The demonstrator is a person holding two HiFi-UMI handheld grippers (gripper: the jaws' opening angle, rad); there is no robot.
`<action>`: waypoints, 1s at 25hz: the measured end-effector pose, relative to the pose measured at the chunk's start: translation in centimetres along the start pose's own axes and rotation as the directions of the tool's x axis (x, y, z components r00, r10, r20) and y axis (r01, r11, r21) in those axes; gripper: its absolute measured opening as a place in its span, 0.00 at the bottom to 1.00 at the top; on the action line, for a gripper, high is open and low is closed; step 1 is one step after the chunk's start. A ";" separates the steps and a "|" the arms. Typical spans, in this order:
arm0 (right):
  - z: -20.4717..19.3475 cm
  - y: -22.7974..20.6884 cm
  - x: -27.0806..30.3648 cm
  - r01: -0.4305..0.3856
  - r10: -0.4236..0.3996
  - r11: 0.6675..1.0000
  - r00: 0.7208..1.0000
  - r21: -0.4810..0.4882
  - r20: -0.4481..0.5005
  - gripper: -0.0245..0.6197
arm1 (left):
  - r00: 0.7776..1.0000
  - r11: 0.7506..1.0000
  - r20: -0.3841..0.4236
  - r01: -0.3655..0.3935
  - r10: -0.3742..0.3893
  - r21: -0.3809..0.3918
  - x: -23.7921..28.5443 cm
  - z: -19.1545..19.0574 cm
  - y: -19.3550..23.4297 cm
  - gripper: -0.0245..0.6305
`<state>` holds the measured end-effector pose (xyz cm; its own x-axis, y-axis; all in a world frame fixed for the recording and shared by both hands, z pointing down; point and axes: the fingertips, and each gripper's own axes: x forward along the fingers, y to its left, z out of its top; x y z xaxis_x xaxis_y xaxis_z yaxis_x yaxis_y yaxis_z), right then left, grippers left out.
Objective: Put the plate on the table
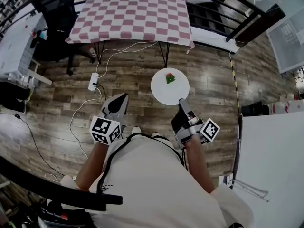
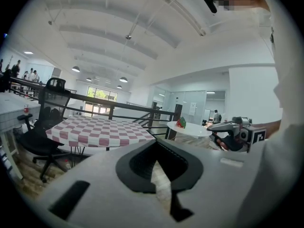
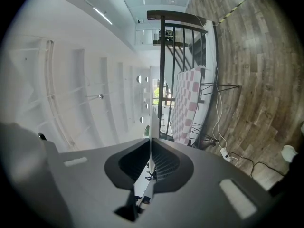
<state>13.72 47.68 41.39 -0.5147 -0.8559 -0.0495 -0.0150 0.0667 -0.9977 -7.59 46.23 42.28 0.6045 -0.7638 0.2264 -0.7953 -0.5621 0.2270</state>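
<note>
A white round plate [image 1: 164, 93] with a small red and green thing [image 1: 170, 78] on it hangs level above the wooden floor. My right gripper [image 1: 181, 102] is shut on its near rim. In the right gripper view the plate [image 3: 151, 122] shows edge-on as a thin white line running out from between the jaws. My left gripper [image 1: 124, 98] is beside it on the left, shut and holding nothing. The left gripper view shows the plate [image 2: 190, 128] and the right gripper [image 2: 232, 126] off to the right. The table with the red-checked cloth [image 1: 133, 15] stands ahead.
A black office chair [image 1: 57, 13] stands left of the checked table. A white power strip [image 1: 93, 81] and cables lie on the floor beneath it. A dark railing [image 1: 223, 4] runs behind the table. A white table [image 1: 273, 151] is at the right.
</note>
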 end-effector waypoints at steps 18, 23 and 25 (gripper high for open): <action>-3.7 0.4 3.1 -0.005 0.005 1.000 1.000 -0.021 -0.017 0.07 | 0.999 0.999 0.001 -0.048 0.048 -0.024 -3.9 -1.4 5.3 0.05; -3.7 0.2 4.1 -0.001 0.000 1.000 1.000 -0.020 -0.028 0.07 | 0.998 0.997 0.008 -0.067 0.067 -0.037 -3.9 -1.4 6.3 0.05; -3.6 -0.1 4.6 0.006 -0.007 1.000 0.999 -0.019 -0.035 0.07 | 0.997 0.996 0.002 -0.075 0.075 -0.039 -3.6 -1.6 6.7 0.05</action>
<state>8.29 45.55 41.45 -0.5443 -0.8379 -0.0409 -0.0341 0.0708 -0.9969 -14.98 45.74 44.51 0.5428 -0.8045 0.2411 -0.8361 -0.4903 0.2462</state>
